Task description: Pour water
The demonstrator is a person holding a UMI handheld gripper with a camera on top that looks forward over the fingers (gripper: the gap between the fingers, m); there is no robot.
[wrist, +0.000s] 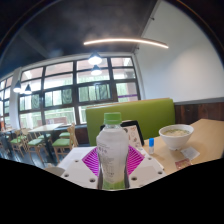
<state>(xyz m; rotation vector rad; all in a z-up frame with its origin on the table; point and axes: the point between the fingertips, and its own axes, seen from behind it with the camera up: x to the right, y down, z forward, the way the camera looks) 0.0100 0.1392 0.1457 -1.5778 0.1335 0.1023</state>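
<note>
Clear plastic bottle (112, 150) with green cap sits low centre of frame, upright, between the claw (113, 163) fingers. Both magenta ribbed pads (90, 161) press its sides: claw pinching the bottle. Right of centre, a pale round bowl (176, 134) on the wooden surface (205, 135), apart from the bottle. Green bench back (140, 112) behind; windows at frame left.

bottle (113, 152) base hidden behind the gripper (113, 168) body, and it covers most of both pink pads (91, 162). bowl (177, 136) contents too small to tell. small blue item (151, 143) by bowl unidentifiable.
</note>
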